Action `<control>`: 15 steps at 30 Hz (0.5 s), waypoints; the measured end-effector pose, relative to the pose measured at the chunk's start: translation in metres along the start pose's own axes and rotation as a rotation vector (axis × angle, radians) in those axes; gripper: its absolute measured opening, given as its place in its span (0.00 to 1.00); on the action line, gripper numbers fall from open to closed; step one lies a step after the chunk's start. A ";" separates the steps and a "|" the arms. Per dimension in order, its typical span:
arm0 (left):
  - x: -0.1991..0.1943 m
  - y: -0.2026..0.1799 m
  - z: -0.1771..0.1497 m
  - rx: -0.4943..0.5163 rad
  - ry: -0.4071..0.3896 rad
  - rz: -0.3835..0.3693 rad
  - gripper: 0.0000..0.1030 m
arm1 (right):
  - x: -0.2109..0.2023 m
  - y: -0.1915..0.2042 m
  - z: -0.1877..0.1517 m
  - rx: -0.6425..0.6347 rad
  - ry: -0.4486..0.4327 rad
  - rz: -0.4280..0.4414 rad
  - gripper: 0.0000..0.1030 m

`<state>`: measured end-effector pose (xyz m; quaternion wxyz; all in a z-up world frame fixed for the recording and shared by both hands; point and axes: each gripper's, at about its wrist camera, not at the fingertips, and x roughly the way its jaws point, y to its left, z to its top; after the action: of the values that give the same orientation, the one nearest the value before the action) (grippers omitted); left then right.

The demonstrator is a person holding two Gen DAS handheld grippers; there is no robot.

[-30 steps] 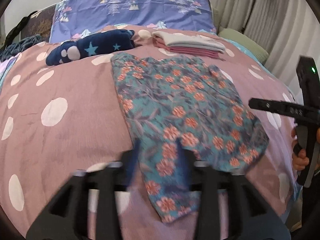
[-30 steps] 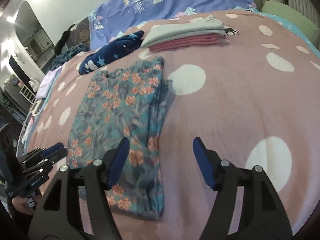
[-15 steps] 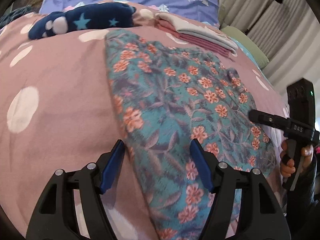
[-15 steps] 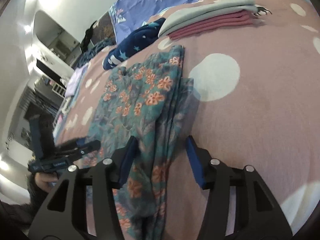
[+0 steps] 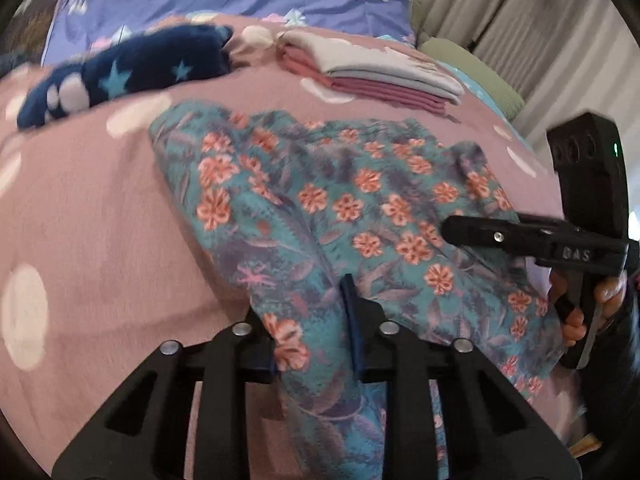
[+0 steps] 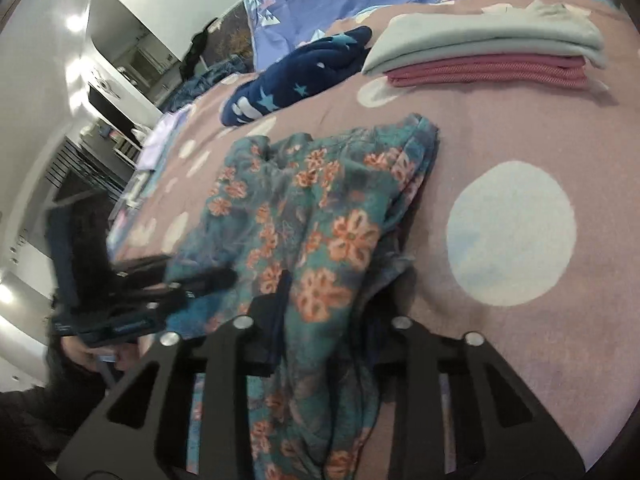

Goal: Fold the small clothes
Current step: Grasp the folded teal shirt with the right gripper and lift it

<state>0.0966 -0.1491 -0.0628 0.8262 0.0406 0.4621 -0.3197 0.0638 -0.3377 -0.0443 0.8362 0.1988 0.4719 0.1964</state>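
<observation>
The left gripper [image 5: 310, 328] has just closed, and now it pinches the near edge of the flowery cloth [image 5: 340, 208] on its left side. A bunch of cloth sits squeezed between its two fingers. The right gripper [image 6: 324, 332] has just closed too, and it pinches the same near edge on the right side, where the layers look stacked. A moment ago both grippers were wide and the cloth lay flat between their fingers; now the cloth puckers up at each pinch.

The flowery cloth lies on the pink spotted bed [image 5: 100, 216], close to the bed's near edge. Farther back, toward the head of the bed, are a dark blue starry piece [image 5: 128, 76] and a neat folded pile [image 5: 372, 76] of grey and pink.

Both near corners look caught, so the cloth seems ready to be lifted and folded away toward the far edge. The left view is blurry, so the pinch there may be shallow.
</observation>
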 end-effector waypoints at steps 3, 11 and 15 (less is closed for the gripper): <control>-0.015 -0.009 0.009 0.043 -0.033 0.012 0.22 | -0.017 0.000 0.001 0.019 -0.050 0.022 0.19; -0.080 -0.051 0.078 0.202 -0.232 0.038 0.21 | -0.122 0.036 0.026 -0.130 -0.337 -0.065 0.17; -0.098 -0.074 0.140 0.294 -0.339 0.077 0.21 | -0.170 0.039 0.064 -0.172 -0.471 -0.122 0.17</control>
<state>0.1224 -0.2103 0.1114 0.8889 0.1240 0.2631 -0.3540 0.0331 -0.4019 0.1271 0.9473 0.1381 0.2567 0.1332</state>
